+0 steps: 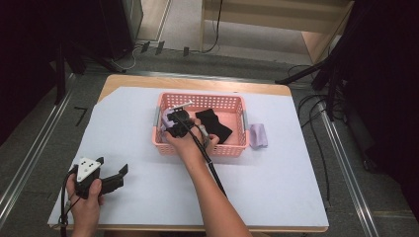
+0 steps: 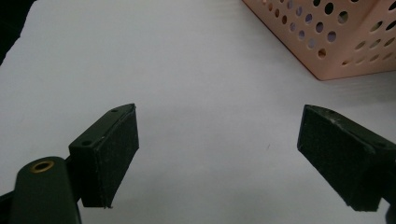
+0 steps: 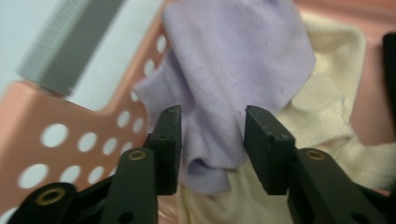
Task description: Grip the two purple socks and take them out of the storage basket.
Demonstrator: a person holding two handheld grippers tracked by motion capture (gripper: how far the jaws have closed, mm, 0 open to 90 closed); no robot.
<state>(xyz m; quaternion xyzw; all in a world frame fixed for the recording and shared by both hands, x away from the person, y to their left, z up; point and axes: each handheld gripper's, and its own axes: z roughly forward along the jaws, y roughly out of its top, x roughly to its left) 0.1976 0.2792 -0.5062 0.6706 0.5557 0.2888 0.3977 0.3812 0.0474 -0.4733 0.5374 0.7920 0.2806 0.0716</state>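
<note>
Support: a wooden table [image 1: 197,82], its top edge bare at the far side.
Cover: a white sheet [image 1: 267,182] lay over most of the tabletop.
On the sheet, centre: a pink perforated basket [image 1: 236,148] stood toward the far side.
On the sheet, right: a folded lilac cloth [image 1: 258,136] lay just beside the basket's right wall.
</note>
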